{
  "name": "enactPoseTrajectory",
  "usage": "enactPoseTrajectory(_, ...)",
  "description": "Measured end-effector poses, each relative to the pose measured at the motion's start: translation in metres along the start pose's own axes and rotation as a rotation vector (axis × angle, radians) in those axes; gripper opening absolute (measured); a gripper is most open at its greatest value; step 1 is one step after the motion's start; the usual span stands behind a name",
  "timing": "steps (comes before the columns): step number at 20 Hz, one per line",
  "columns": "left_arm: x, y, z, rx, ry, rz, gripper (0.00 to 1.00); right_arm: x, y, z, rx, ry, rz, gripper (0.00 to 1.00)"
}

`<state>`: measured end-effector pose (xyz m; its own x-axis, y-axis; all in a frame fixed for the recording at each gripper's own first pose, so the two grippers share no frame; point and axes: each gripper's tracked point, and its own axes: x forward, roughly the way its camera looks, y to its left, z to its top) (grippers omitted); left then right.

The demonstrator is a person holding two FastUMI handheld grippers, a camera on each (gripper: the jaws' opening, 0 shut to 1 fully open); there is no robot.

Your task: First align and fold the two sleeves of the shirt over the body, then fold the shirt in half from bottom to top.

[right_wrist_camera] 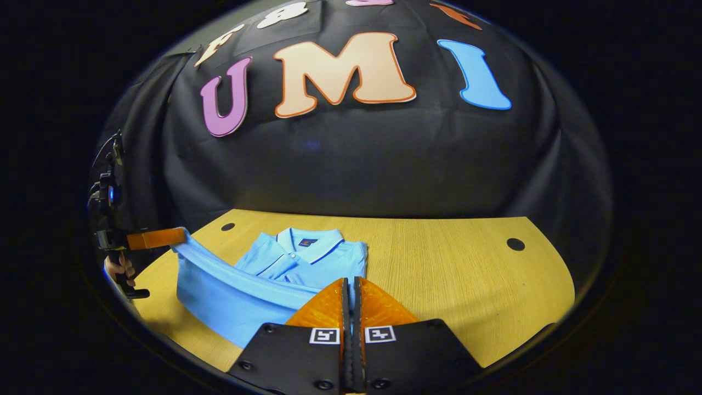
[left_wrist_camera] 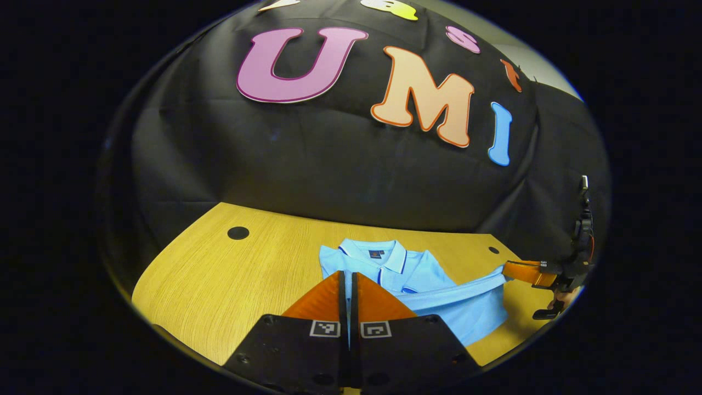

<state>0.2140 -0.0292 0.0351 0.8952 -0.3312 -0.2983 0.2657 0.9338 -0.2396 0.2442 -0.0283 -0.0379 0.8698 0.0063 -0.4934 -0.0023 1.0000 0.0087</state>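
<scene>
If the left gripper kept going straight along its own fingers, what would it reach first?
Probably the shirt: the left gripper, shut on its hem, points at the collar just ahead. Depth is unclear.

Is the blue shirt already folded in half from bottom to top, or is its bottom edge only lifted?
Only lifted. Both grippers, left and right, hold the shirt's hem stretched above the table; it has not reached the collar.

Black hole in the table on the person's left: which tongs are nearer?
Left. The left tongs grip the shirt hem close by that hole; the right tongs hold the hem's other end, across the shirt's width.
</scene>
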Motion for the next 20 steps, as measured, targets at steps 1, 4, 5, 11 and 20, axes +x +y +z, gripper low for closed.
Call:
enactPoseTrajectory(1, 0.012, 0.004, 0.000, 0.013, 0.006, 0.013, 0.00, 0.012, -0.003, -0.001, -0.003, 0.006, -0.014, 0.02)
enactPoseTrajectory(4, 0.047, 0.017, -0.001, 0.048, 0.015, 0.063, 0.00, 0.049, -0.007, 0.003, -0.011, 0.019, -0.044, 0.02)
enactPoseTrajectory(5, 0.057, 0.022, 0.001, 0.053, 0.010, 0.079, 0.00, 0.060, -0.007, 0.004, -0.008, 0.018, -0.053, 0.02)
enactPoseTrajectory(11, 0.116, 0.044, -0.009, 0.095, 0.033, 0.151, 0.00, 0.120, -0.013, 0.001, -0.018, 0.009, -0.099, 0.02)
enactPoseTrajectory(20, 0.130, 0.046, -0.030, 0.175, 0.117, 0.177, 0.40, 0.133, -0.036, -0.019, 0.039, 0.064, -0.121, 0.24)
